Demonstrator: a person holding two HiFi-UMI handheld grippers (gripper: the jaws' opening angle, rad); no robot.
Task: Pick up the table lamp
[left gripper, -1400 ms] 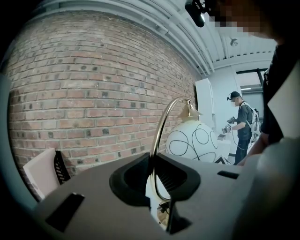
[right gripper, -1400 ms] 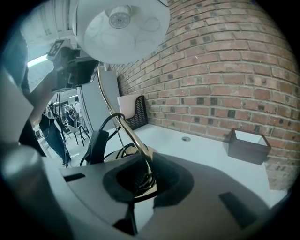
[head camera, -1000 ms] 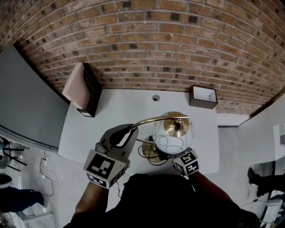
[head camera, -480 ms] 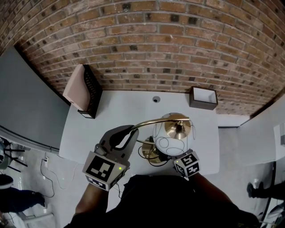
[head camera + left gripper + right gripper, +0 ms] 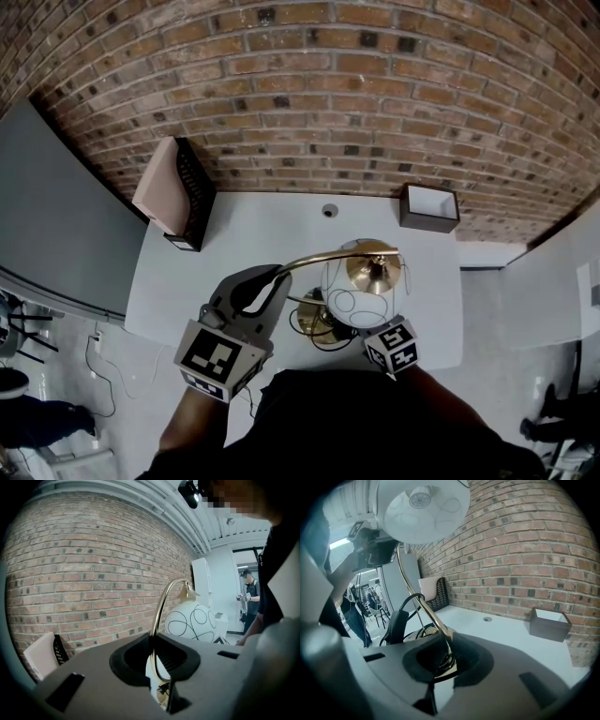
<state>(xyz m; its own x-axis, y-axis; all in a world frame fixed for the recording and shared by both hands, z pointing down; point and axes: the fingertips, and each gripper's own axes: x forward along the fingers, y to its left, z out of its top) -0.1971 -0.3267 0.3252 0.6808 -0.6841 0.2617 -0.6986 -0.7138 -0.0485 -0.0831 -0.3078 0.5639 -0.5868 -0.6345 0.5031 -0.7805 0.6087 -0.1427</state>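
Note:
The table lamp has a curved brass arm [image 5: 314, 257], a white globe shade [image 5: 356, 292] with black line loops, and a round brass base [image 5: 317, 323] with a black cord coiled by it. My left gripper [image 5: 277, 275] is shut on the brass arm [image 5: 158, 616], which runs up between its jaws to the shade [image 5: 190, 619]. My right gripper [image 5: 443, 649] is shut on the brass stem [image 5: 423, 605] just above the base [image 5: 425, 632]. In the head view only the right gripper's marker cube [image 5: 390, 345] shows; the shade hides its jaws. Whether the base rests on the table I cannot tell.
The white table [image 5: 234, 230] bears a pink and black file holder [image 5: 173, 187] at its back left, a dark open box [image 5: 428, 204] at its back right and a cable hole [image 5: 328, 210]. A brick wall stands behind it. A person [image 5: 249, 597] stands far off.
Both grippers and the lamp have stayed where they were. Only a bystander's feet on the floor at the right edge have shifted.

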